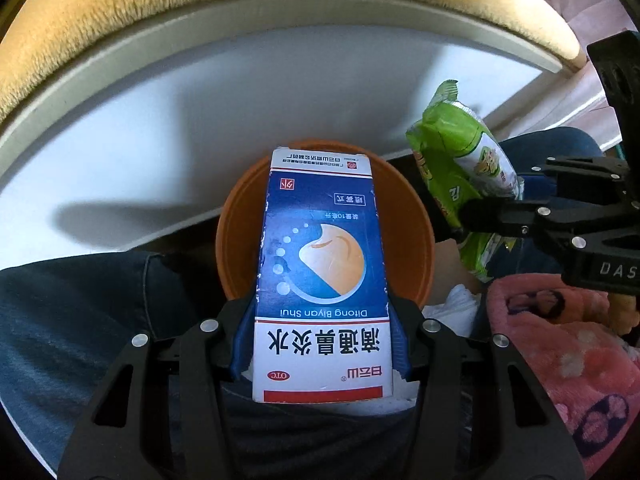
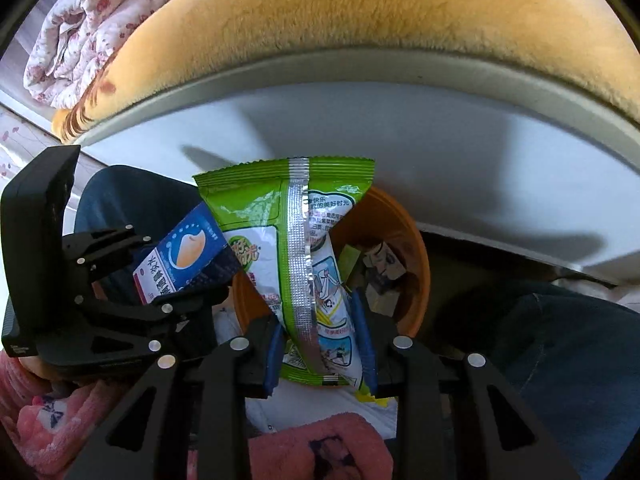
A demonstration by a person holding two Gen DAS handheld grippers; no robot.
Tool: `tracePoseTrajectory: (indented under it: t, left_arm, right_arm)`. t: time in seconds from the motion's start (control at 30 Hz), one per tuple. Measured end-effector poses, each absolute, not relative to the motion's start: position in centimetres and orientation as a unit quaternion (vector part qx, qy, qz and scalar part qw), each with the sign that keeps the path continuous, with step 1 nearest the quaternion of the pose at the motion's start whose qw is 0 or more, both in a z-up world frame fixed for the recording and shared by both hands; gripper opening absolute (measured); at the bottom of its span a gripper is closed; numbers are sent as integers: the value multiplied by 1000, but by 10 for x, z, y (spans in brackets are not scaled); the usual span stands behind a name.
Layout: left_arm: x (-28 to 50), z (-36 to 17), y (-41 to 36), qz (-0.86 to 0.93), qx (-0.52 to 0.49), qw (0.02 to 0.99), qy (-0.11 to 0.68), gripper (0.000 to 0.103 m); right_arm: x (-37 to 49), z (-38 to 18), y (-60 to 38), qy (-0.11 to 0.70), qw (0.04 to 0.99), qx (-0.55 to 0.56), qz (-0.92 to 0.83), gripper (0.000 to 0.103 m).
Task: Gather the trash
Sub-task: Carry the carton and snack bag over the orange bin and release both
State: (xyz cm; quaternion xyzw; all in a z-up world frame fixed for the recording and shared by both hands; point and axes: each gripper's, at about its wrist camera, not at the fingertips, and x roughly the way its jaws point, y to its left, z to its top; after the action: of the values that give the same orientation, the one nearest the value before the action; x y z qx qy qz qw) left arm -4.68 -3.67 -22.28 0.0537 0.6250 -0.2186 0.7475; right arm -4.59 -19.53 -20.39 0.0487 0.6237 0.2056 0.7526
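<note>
The left hand-held gripper (image 1: 322, 344) pinches a blue and white medicine box (image 1: 322, 276) between its blue pads (image 1: 400, 344), gripping the box near its lower end so the long side points away from the camera. The box hangs directly above an orange bin (image 1: 420, 240), whose round rim shows on either side of it. From the right wrist view the same box (image 2: 180, 258) appears tilted, just left of the bin (image 2: 412, 276).

The right hand-held gripper (image 2: 322, 344) is pressed together on a green snack wrapper (image 2: 296, 256), its blue pads (image 2: 366, 332) squeezing the lower part of the packet (the silver back seam faces the camera). The wrapper stands up over the near left part of the bin's opening. Inside the bin lie several small cardboard boxes (image 2: 384, 272).

In the left wrist view the wrapper (image 1: 464, 168) sits just right of the bin, held by the right hand-held gripper (image 1: 480, 216).

Behind the bin is a white bed frame (image 1: 200, 128) with a tan plush blanket (image 1: 240, 8) on top. A person's jeans (image 1: 80, 320) and pink fleece sleeve (image 1: 568, 352) are nearby.
</note>
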Motion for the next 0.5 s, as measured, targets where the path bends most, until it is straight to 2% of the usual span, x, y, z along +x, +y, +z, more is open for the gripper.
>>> tracePoseTrajectory:
  t: [0.1, 0.2, 0.23, 0.27, 0.3, 0.33, 0.37, 0.5]
  left_arm:
    - [-43, -226, -37, -216, 52, 742, 633, 52]
    - [-42, -227, -38, -211, 52, 741, 635, 53]
    - [-39, -227, -38, -207, 52, 743, 635, 57]
    - [-36, -229, -39, -202, 51, 742, 637, 62]
    - [-35, -229, -39, -197, 51, 743, 638, 73]
    - [-35, -231, -39, -191, 50, 743, 640, 81]
    - [-34, -233, -40, -186, 47, 741, 644, 81]
    - [-34, -240, -33, -171, 39, 732, 659, 83]
  right_arm:
    - [-45, -206, -193, 626, 750, 48, 206, 32]
    - [-43, -207, -190, 629, 748, 46, 207, 39]
    - [-43, -208, -190, 631, 746, 47, 207, 51]
    - [-42, -208, -190, 631, 746, 48, 206, 57]
    - [-42, -208, -190, 630, 749, 44, 203, 59]
    - [-42, -208, -191, 629, 750, 41, 201, 68]
    - [-41, -208, -192, 629, 751, 40, 197, 74]
    - [-39, -206, -199, 629, 754, 46, 187, 76]
